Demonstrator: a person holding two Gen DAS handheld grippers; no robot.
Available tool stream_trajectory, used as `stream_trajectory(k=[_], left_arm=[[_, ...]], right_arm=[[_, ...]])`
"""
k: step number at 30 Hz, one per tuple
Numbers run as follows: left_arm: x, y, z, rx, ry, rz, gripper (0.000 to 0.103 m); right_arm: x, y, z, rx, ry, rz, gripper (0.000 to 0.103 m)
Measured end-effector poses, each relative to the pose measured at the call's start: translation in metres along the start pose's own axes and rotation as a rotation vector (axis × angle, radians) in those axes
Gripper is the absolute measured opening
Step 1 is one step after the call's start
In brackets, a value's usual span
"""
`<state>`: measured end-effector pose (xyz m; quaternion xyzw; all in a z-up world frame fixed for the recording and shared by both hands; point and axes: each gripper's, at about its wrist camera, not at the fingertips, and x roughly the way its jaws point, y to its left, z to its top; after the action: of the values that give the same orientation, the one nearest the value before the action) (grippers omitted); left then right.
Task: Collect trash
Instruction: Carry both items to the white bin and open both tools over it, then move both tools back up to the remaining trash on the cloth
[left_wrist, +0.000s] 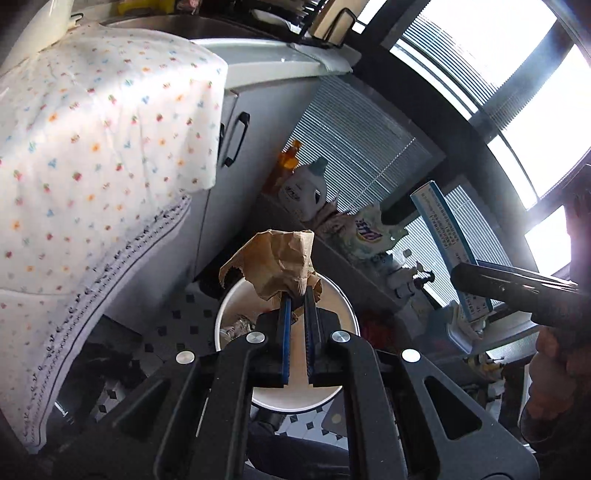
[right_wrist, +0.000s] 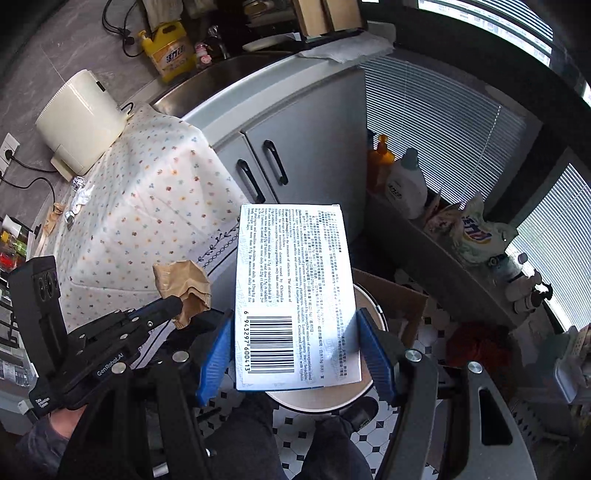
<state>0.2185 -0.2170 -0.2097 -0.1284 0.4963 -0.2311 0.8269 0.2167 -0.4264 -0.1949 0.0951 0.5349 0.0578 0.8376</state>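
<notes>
My left gripper (left_wrist: 298, 291) is shut on a crumpled brown paper bag (left_wrist: 273, 262) and holds it just above the round white trash bin (left_wrist: 347, 306) on the floor. The bin holds some foil and scraps. My right gripper (right_wrist: 295, 325) is shut on a white medicine box (right_wrist: 291, 280) with a barcode, held above the same bin (right_wrist: 317, 402). In the right wrist view the left gripper (right_wrist: 177, 306) with the brown bag (right_wrist: 184, 284) is at the left. In the left wrist view the right gripper with the box (left_wrist: 447, 243) is at the right.
A table with a flowered cloth (right_wrist: 147, 206) stands at the left, with foil and tissue scraps (right_wrist: 79, 192) on top. Grey cabinets (right_wrist: 295, 147) are behind. A low shelf with detergent bottles (right_wrist: 406, 184) runs along the window. A cardboard box (right_wrist: 399, 302) sits beside the bin.
</notes>
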Motion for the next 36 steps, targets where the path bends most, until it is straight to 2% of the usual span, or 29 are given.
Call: stream_trajectory(k=[6, 9, 11, 14, 21, 22, 23, 25, 36], left_arm=[[0.044, -0.021, -0.013, -0.021, 0.069, -0.038, 0.012], [0.053, -0.026, -0.016, -0.044, 0.079, -0.050, 0.026], [0.050, -0.025, -0.016, -0.048, 0.069, -0.047, 0.045], [0.043, -0.018, -0.012, -0.045, 0.062, -0.027, 0.048], [0.005, 0.005, 0.009, -0.048, 0.012, 0.048, 0.066], [-0.001, 0.008, 0.012, -0.048, 0.002, 0.055, 0.070], [-0.008, 0.011, 0.016, -0.048, -0.010, 0.064, 0.072], [-0.020, 0.019, 0.023, -0.053, -0.033, 0.076, 0.075], [-0.101, 0.066, 0.049, -0.086, -0.174, 0.179, 0.086]], right_arm=[[0.003, -0.025, -0.015, 0.018, 0.032, -0.040, 0.064], [0.005, -0.031, -0.017, 0.024, 0.040, -0.051, 0.064], [0.005, -0.033, -0.016, 0.020, 0.038, -0.057, 0.064], [0.007, -0.033, -0.013, 0.030, 0.039, -0.049, 0.064], [0.020, -0.014, -0.003, 0.053, 0.065, 0.000, 0.065], [0.022, -0.011, -0.001, 0.054, 0.072, 0.006, 0.068], [0.024, -0.007, 0.002, 0.057, 0.077, 0.012, 0.079], [0.026, 0.001, 0.008, 0.050, 0.077, 0.023, 0.089], [0.026, 0.055, 0.052, -0.015, 0.030, 0.086, 0.092]])
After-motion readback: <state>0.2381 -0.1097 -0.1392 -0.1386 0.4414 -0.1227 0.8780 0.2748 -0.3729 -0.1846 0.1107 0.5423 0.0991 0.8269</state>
